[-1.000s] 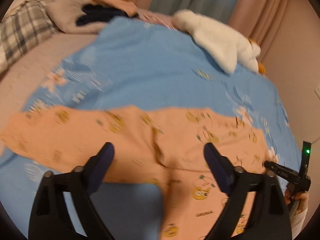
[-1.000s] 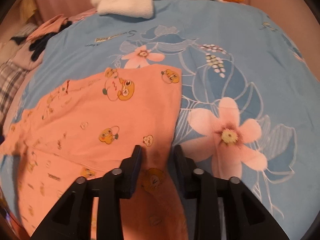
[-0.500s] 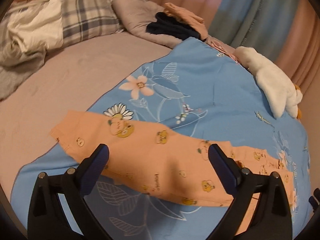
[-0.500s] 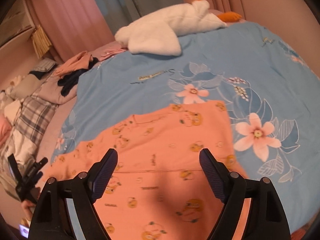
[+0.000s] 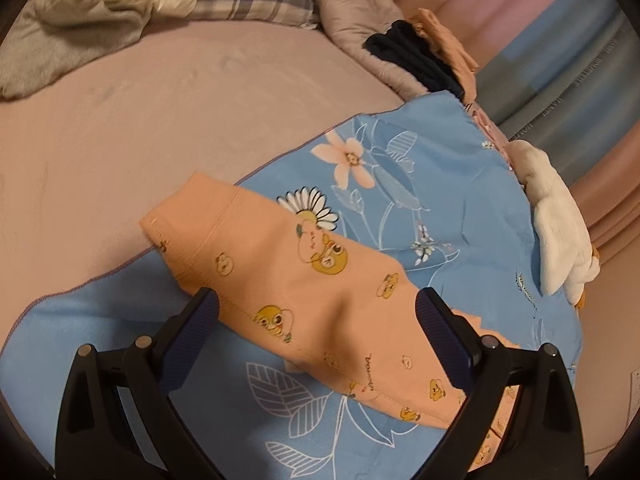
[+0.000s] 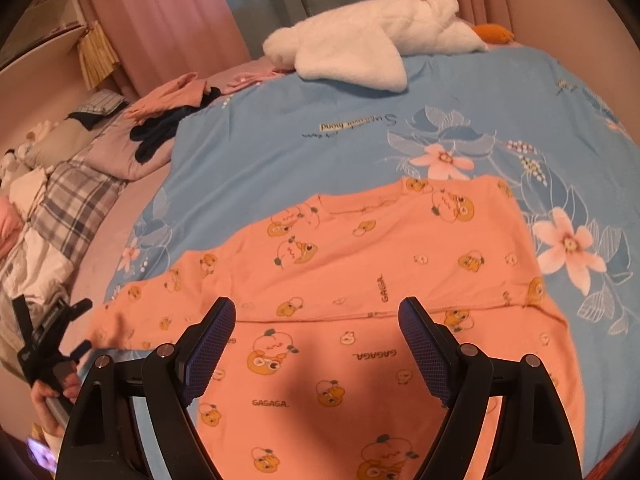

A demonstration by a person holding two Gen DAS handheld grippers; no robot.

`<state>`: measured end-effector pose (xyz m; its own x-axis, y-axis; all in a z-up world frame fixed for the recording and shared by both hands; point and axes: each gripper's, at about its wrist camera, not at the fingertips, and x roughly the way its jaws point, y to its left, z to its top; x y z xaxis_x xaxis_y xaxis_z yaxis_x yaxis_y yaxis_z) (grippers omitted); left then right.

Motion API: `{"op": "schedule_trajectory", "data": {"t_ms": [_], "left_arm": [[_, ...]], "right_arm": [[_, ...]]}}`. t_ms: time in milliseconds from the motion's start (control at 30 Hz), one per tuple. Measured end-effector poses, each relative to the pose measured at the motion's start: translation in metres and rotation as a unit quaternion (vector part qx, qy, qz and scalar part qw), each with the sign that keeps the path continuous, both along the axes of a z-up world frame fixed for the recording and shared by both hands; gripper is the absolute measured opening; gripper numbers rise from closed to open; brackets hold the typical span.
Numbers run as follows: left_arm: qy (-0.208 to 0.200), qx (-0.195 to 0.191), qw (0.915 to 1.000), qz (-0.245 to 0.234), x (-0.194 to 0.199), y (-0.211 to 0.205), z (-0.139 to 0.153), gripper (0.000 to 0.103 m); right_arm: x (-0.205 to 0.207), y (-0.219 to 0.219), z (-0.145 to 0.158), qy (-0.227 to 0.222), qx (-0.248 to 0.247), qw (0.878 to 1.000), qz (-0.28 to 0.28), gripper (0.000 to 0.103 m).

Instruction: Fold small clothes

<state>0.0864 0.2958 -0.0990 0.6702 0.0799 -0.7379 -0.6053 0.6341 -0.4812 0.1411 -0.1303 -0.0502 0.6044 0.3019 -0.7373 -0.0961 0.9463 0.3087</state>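
Both claws, left claw and right claw, gape wide and empty above the orange shirt

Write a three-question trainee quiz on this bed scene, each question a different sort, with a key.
1. True or false: the left hand-held gripper is clamped on the orange shirt.
2. What lies under the shirt? A. bare mattress only B. blue floral sheet C. plaid blanket
3. Fill in: one sleeve stretches out with its cuff reaching past the sheet's edge onto the ____ bed surface.

Key: 1 false, its jaws stand open above the sleeve; 2 B; 3 pink. The right hand-held gripper is open too, holding nothing.
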Motion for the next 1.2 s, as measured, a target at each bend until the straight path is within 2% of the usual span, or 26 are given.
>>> {"op": "schedule_trajectory", "data": {"t_ms": [133,367,533,567,600,667,733,800,833,867,967,1033,1100,1200], "left_arm": [[0.009,0.001,0.9998,0.016,-0.004,0.005,-0.002,0.098],[0.032,-0.023,0.9987,0.034,-0.006,0.015,-0.014,0.098],[0.025,-0.063,0.9970,0.038,-0.004,0.020,-0.027,0.094],[0.020,-0.069,0.9968,0.037,-0.003,0.020,-0.026,0.090],[0.013,-0.083,0.9959,0.032,-0.003,0.021,-0.027,0.084],[-0.005,-0.122,0.9922,0.026,-0.005,0.023,-0.032,0.081],[-0.026,-0.166,0.9854,0.024,-0.006,0.025,-0.037,0.066],[-0.035,-0.215,0.9759,0.015,-0.003,0.024,-0.046,0.033],[-0.036,-0.235,0.9713,0.011,-0.001,0.024,-0.052,0.025],[-0.032,-0.244,0.9691,0.012,0.001,0.022,-0.055,0.009],[-0.035,-0.198,0.9791,0.030,0.001,0.015,-0.042,0.005],[-0.053,-0.157,0.9858,0.026,0.001,0.007,-0.025,0.004],[-0.065,-0.127,0.9897,0.013,0.003,-0.002,-0.011,0.002],[-0.092,-0.095,0.9912,-0.009,0.004,-0.017,0.006,0.002]], "right_arm": [[-0.003,0.002,-0.003,0.009,0.000,1.000,0.000,0.083],[-0.004,0.005,-0.006,0.015,-0.008,1.000,-0.001,0.083],[-0.006,0.006,-0.006,0.015,-0.010,1.000,0.001,0.083],[-0.006,0.006,-0.006,0.015,-0.009,1.000,0.001,0.083],[-0.006,0.006,-0.007,0.016,-0.009,1.000,0.001,0.083],[-0.006,0.006,-0.008,0.017,-0.010,1.000,-0.001,0.083],[-0.007,0.005,-0.008,0.018,-0.012,1.000,-0.003,0.083],[-0.007,0.005,-0.008,0.019,-0.011,1.000,-0.003,0.083],[-0.007,0.005,-0.008,0.018,-0.011,1.000,-0.003,0.083],[-0.008,0.005,-0.008,0.017,-0.011,1.000,-0.002,0.083],[-0.010,0.005,-0.006,0.013,-0.013,1.000,-0.002,0.083],[-0.011,0.003,-0.005,0.010,-0.012,1.000,-0.002,0.083],[-0.012,0.001,-0.005,0.009,-0.009,1.000,-0.005,0.083],[-0.013,-0.002,-0.004,0.007,-0.005,1.000,-0.011,0.083]]}}
